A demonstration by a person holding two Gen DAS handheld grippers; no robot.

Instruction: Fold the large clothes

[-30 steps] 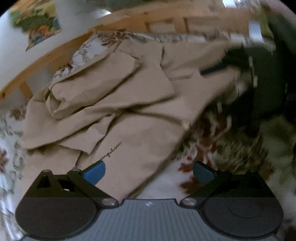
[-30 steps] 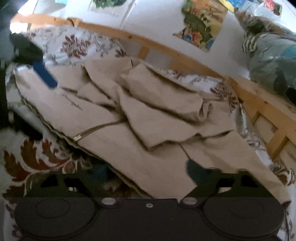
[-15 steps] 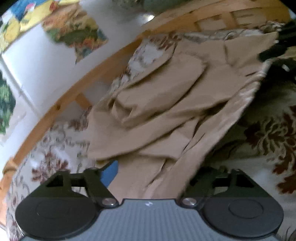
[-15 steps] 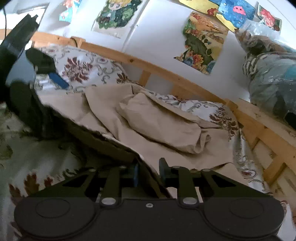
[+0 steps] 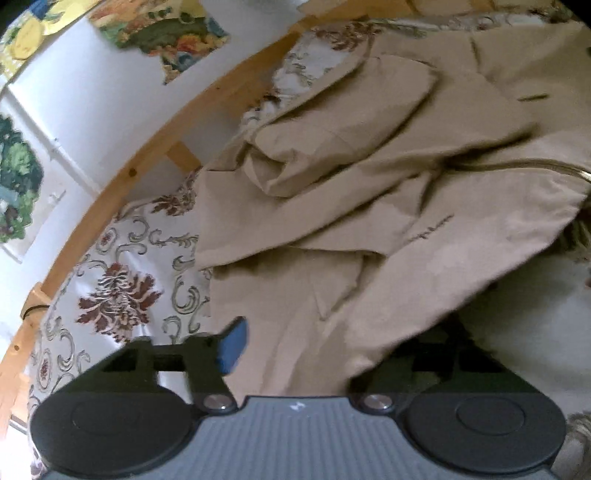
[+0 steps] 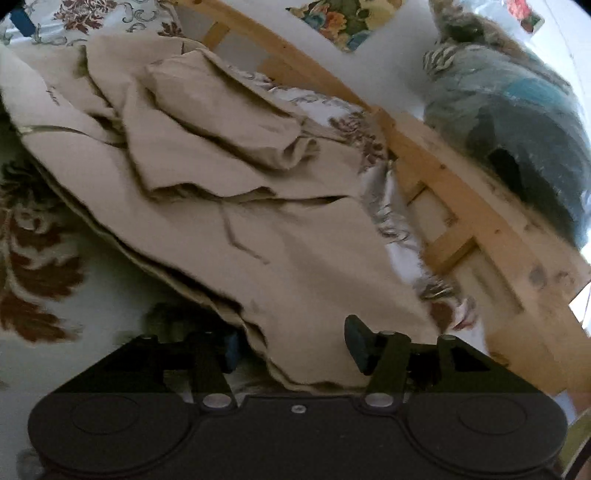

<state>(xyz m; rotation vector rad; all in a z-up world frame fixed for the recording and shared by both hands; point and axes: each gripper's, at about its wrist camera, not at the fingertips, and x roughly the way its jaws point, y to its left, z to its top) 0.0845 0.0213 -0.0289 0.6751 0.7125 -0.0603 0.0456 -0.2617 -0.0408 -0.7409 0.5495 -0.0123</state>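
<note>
A large beige zip jacket [image 5: 369,206] lies partly folded on a floral bedspread [image 5: 122,280], sleeves folded over its body. It also shows in the right wrist view [image 6: 236,192]. My left gripper [image 5: 314,347] is open, its blue-padded left finger [image 5: 231,347] beside the cloth; the right finger is hidden under the jacket's hem. My right gripper [image 6: 291,347] is open, with the jacket's lower corner lying between its fingers and not pinched.
A wooden bed rail [image 5: 155,147] runs along the far side under a white wall with pictures [image 5: 166,33]. In the right wrist view the rail [image 6: 461,206] continues, with a bagged bundle [image 6: 517,110] behind it.
My right gripper was shut on the jacket's edge half a second ago and has opened, letting the cloth drop flat. Both grippers have swung toward the jacket's lower part.
</note>
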